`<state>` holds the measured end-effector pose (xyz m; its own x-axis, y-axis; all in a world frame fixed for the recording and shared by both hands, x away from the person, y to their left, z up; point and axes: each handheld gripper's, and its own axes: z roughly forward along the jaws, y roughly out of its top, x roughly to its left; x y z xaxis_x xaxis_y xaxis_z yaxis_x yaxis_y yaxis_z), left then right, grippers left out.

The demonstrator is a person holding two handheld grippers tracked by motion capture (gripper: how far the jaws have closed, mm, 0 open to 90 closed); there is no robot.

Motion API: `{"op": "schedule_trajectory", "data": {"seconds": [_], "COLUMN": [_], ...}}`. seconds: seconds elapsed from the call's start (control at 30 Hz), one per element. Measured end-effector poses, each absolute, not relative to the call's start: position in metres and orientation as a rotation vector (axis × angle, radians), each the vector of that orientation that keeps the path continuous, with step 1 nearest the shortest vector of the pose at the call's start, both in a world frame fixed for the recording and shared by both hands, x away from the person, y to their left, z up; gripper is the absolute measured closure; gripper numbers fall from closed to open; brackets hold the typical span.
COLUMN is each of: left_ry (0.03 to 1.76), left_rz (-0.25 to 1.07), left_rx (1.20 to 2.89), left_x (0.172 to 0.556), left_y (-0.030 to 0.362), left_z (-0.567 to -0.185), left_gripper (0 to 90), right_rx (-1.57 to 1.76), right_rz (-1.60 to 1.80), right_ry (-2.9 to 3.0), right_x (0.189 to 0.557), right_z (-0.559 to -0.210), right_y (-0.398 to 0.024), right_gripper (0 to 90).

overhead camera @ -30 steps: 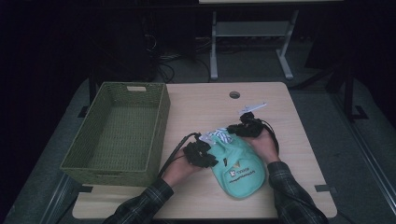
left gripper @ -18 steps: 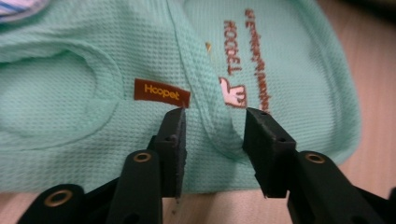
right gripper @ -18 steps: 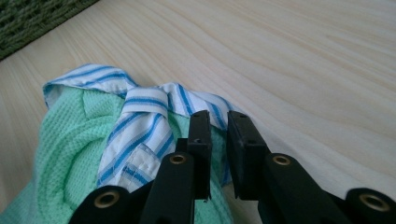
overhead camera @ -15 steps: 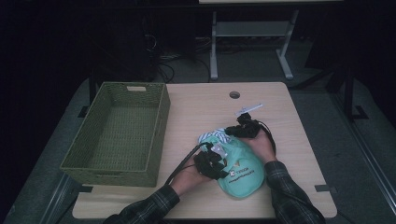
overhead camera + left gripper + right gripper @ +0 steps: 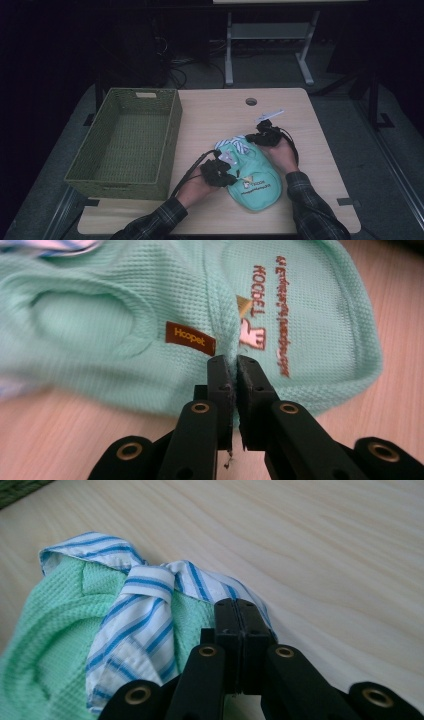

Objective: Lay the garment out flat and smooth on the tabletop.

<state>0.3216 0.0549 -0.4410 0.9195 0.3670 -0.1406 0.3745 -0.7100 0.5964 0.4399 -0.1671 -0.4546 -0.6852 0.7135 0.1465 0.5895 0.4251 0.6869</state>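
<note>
Your jaws are pressed together on both sides: the left gripper (image 5: 228, 362) pinches a raised fold of the mint pet shirt (image 5: 150, 330) beside its brown label (image 5: 190, 338), and the right gripper (image 5: 242, 605) nips the striped collar (image 5: 150, 595). The shirt lies flat on the counter (image 5: 220, 112), right of the green basket (image 5: 125, 142), which holds nothing yet. Judging by that, you've secured your grip but lifting and placing remain. Your forearms come in low, hands bracketing the garment, left near its middle, right at its far end.
</note>
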Motion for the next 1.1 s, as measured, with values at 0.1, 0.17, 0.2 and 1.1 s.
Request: {"op": "schedule_trajectory", "data": {"seconds": [0.1, 0.17, 0.2, 1.1], "left_ry": [0.536, 0.540, 0.538, 0.648], "left_rz": [-0.007, -0.003, -0.002, 0.117], "left_rx": [2.430, 2.438, 2.447, 2.318], "left_x": [0.321, 0.321, 0.322, 0.367], "left_y": [0.062, 0.066, 0.068, 0.077], "left_z": [-0.440, -0.440, -0.441, -0.418], "left_gripper": [85.6, 85.7, 85.7, 89.6], "right_rx": [1.165, 1.166, 1.176, 1.197], "right_rz": [1.079, 1.058, 1.054, 1.147], "right_ry": [2.492, 2.482, 2.476, 2.415], "right_x": [0.441, 0.442, 0.443, 0.389], "right_z": [-0.453, -0.453, -0.454, -0.438], "right_y": [-0.173, -0.176, -0.178, -0.214], "right_gripper": [89.3, 89.3, 89.4, 89.7]}}
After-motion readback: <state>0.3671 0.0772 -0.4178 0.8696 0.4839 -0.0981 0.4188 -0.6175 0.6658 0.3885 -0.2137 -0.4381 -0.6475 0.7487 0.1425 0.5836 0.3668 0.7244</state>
